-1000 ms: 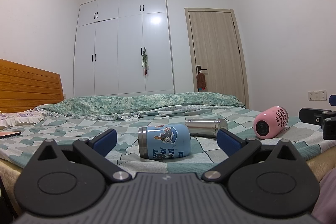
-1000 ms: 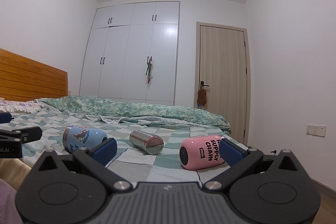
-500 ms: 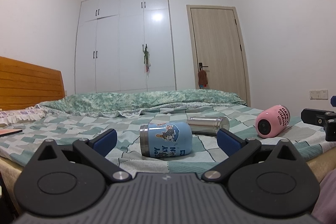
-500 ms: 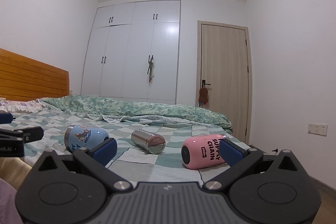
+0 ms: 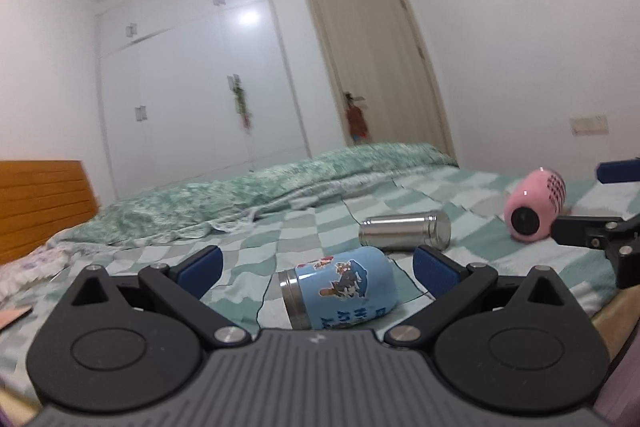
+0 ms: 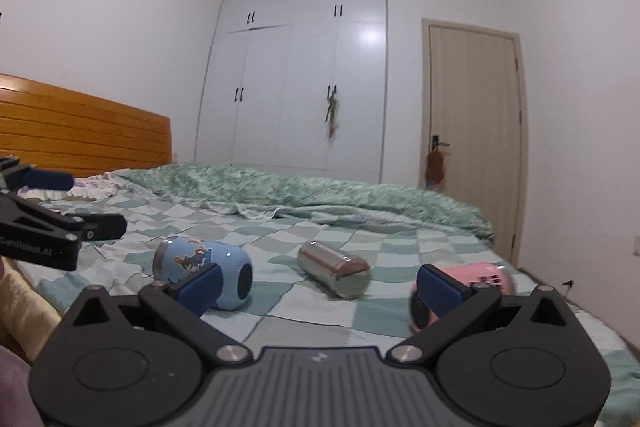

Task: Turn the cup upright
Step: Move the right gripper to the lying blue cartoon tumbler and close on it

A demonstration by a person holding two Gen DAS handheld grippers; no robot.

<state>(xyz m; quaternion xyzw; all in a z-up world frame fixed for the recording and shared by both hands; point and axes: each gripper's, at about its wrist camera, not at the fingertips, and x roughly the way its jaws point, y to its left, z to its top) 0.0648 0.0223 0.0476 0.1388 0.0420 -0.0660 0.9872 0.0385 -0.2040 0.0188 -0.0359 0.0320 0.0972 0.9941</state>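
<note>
Three cups lie on their sides on the checked bedspread. A blue cartoon cup [image 5: 342,291] lies just in front of my open left gripper [image 5: 316,267], between its fingers in view. A steel cup [image 5: 404,235] lies behind it, and a pink cup [image 5: 534,209] lies at the right. In the right wrist view the blue cup [image 6: 204,273] is at the left, the steel cup [image 6: 334,269] in the middle, and the pink cup [image 6: 480,277] is partly hidden behind the right fingertip. My right gripper [image 6: 318,285] is open and empty.
The green checked bed [image 5: 280,239] has a rumpled green quilt [image 5: 240,195] along its far side and a wooden headboard [image 6: 80,135] at the left. White wardrobes [image 6: 304,79] and a door [image 6: 472,131] stand behind. The bed's near edge is below both grippers.
Both grippers have risen and tilted down over the bed and moved closer to the cups. The left one has closed in on the blue cup. The cups have not moved.
</note>
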